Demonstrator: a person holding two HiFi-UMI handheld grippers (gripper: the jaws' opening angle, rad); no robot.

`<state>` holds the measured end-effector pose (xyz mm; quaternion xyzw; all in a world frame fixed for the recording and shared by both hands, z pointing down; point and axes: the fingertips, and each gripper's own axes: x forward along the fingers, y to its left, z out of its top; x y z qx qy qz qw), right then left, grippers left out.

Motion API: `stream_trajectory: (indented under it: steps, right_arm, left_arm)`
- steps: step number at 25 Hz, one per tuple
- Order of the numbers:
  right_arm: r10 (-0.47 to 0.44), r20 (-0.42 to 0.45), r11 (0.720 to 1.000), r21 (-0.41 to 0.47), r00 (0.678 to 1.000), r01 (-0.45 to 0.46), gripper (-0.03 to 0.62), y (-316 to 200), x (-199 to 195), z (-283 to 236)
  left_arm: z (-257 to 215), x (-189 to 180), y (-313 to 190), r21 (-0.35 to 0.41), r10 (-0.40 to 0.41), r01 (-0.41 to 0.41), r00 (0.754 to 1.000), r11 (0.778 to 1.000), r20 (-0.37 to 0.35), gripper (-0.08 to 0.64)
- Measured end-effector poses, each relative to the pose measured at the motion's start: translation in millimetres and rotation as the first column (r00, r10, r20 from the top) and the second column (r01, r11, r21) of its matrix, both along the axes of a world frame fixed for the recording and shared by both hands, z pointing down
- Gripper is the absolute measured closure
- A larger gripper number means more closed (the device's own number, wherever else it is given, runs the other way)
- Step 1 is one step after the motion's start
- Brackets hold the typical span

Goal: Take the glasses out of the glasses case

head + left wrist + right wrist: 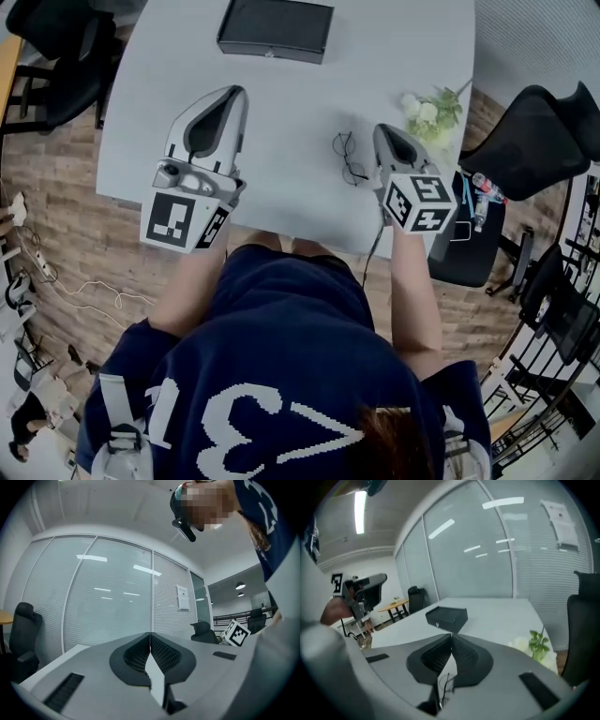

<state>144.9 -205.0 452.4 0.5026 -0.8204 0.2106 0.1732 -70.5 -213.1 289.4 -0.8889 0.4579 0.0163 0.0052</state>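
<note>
Obs., head view: thin black wire-framed glasses (349, 157) lay open on the white tabletop (300, 103), right of frame centre, lenses down as far as we could tell. The black rectangular glasses case (276, 28) sat at top centre, lid down, well apart from them. We judged the removal itself done: glasses out, case shut.

Left gripper (234, 91): centre-left of the frame, pointing up-frame over bare table. Its own view showed the two jaws pressed together at the tips with nothing between them. We read this as a parked pose, kept clear of the work.

Right gripper (380, 129): just beside the glasses, on their right. Its view showed the jaw tips meeting, with the wire frame visible only through the gap behind the tips. We noted it as clenched on nothing, with the glasses resting on the table rather than pinched. Its nearness suggested it was the working tool.

A sprig of white flowers with green leaves (429, 111) lay at the table's right edge, near the right gripper but not touching.
</note>
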Motion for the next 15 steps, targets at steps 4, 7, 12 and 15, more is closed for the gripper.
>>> stream_trajectory:
  steps: [4,7,12,15]
  right_arm:
    - [0.046,0.083,0.970,0.234,0.995,-0.065,0.568,-12,11,-96]
    - [0.064,0.123,0.928,0.358,0.990,-0.104,0.568,-13,20,-151]
    - [0.071,0.144,0.875,0.467,0.987,-0.131,0.568,-9,25,-204]
    - [0.067,0.143,0.859,0.496,0.988,-0.130,0.568,-8,24,-219]
  left_arm:
    - [-27,8,-4,0.059,0.023,-0.022,1.000,0.998,-0.013,0.543]
    - [-51,14,-9,0.116,0.040,-0.036,0.999,0.993,-0.027,0.543]
    - [-82,22,-13,0.186,0.057,-0.051,0.998,0.981,-0.027,0.543]
    - [-91,24,-15,0.208,0.063,-0.055,0.998,0.977,-0.028,0.543]
